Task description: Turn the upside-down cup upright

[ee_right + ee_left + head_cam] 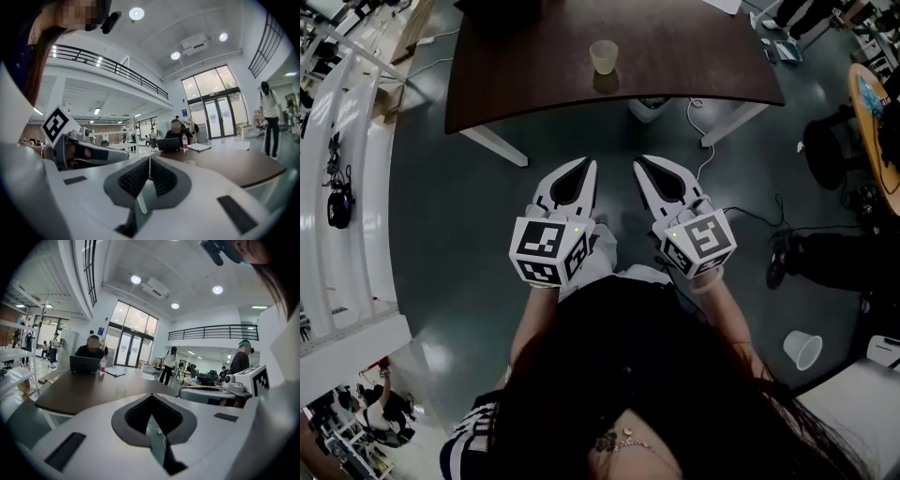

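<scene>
Head view: cup (604, 56), translucent, on dark table (516, 75), upper centre of frame, near the front edge; which way up it stands is unclear. Left gripper (589, 163) and right gripper (639, 161) at mid-frame, over floor, short of the table.
Left gripper view: jaws closed together, nothing between.
Right gripper view: jaws likewise closed, empty.

No word, number or brand is legible. The left tool (590, 165) and right tool (639, 163) carry only black-and-white square code patterns. A blue sign (186, 113) beside the glass doors (220, 119) is too small to read.
</scene>
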